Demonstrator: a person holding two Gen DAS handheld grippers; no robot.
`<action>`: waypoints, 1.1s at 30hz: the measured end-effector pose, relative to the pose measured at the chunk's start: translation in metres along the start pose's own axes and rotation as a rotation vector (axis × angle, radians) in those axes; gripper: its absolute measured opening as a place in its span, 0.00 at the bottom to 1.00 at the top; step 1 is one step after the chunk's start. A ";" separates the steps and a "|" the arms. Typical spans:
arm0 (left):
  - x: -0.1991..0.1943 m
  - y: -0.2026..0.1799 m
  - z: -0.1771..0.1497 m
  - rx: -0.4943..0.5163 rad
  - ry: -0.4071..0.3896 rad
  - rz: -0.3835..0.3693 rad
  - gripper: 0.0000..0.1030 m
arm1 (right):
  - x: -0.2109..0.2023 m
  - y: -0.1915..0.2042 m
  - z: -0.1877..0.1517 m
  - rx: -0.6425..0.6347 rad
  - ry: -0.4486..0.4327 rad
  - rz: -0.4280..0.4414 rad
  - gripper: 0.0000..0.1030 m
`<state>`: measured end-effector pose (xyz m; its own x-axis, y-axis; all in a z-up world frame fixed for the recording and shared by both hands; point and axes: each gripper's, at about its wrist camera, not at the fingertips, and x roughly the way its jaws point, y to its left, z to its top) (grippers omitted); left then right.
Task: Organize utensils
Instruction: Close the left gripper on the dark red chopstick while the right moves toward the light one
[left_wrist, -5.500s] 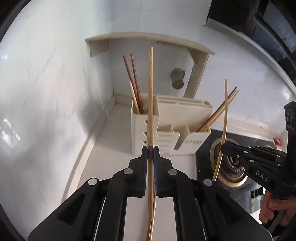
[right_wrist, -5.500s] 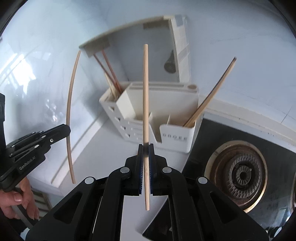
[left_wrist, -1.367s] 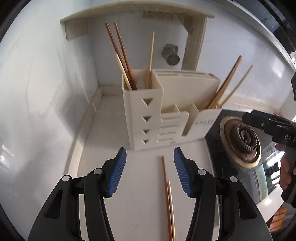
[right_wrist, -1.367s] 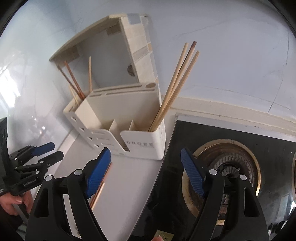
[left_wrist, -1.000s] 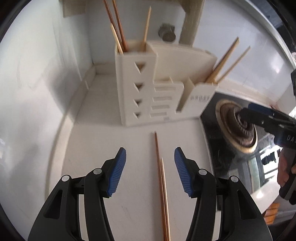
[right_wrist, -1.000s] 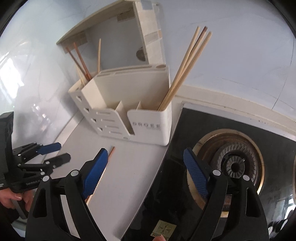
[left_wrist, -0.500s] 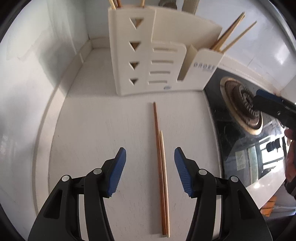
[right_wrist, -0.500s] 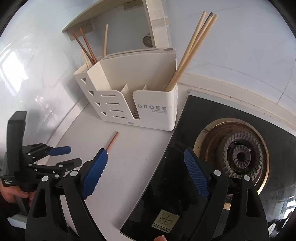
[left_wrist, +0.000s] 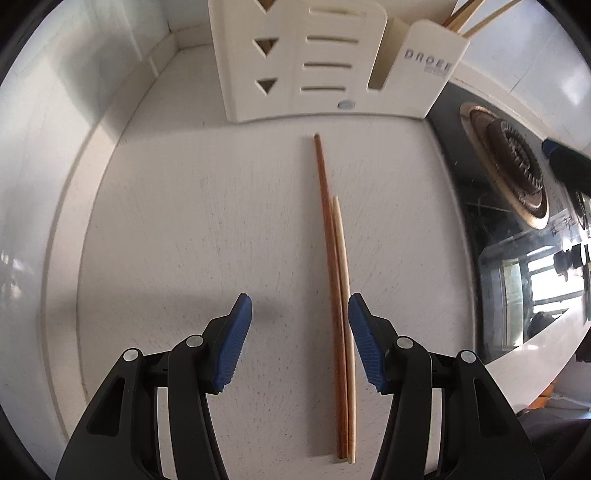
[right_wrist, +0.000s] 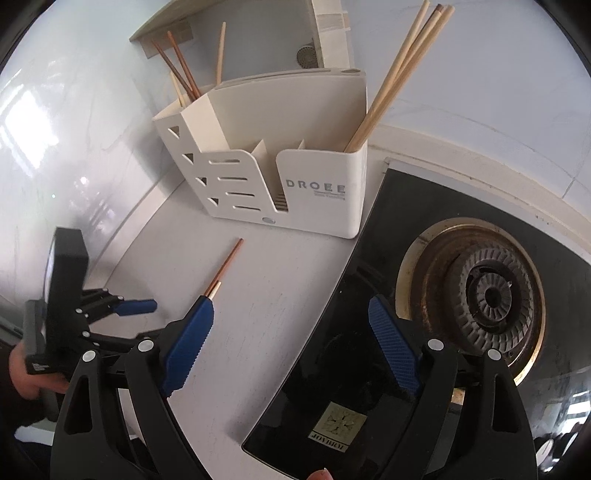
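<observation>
Two chopsticks (left_wrist: 338, 295), seemingly touching, on countertop (left_wrist: 184, 221)

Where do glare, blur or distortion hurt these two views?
Left wrist: fisheye bends the counter edge; the utensil holder is slightly soft, window reflections glare on the stovetop, yet both chopsticks stay sharp. Right wrist: bright glare on the left wall; holder and burner are crisp.

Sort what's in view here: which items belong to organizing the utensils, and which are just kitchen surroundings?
Job:
- brown chopstick on the counter
- pale chopstick lying against it
- utensil holder, chopsticks in both end compartments
- left gripper, jaws open around the loose pair

Surroundings:
- gas burner
- black stove top
- wall vent
</observation>
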<state>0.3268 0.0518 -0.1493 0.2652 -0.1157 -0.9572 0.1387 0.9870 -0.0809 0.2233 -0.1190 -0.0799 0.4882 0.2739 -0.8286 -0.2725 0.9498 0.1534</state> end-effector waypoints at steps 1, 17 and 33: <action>0.002 0.000 -0.001 0.001 0.006 -0.001 0.53 | 0.000 -0.001 0.001 -0.002 0.000 -0.003 0.84; 0.006 0.003 -0.002 -0.002 0.029 0.009 0.57 | 0.007 0.004 0.005 0.023 0.015 0.005 0.84; 0.010 0.002 0.011 0.005 0.149 0.093 0.37 | 0.022 0.011 -0.001 0.031 0.080 0.005 0.84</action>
<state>0.3399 0.0515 -0.1561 0.1327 -0.0055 -0.9911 0.1247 0.9921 0.0112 0.2300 -0.1030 -0.0967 0.4190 0.2675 -0.8677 -0.2484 0.9529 0.1738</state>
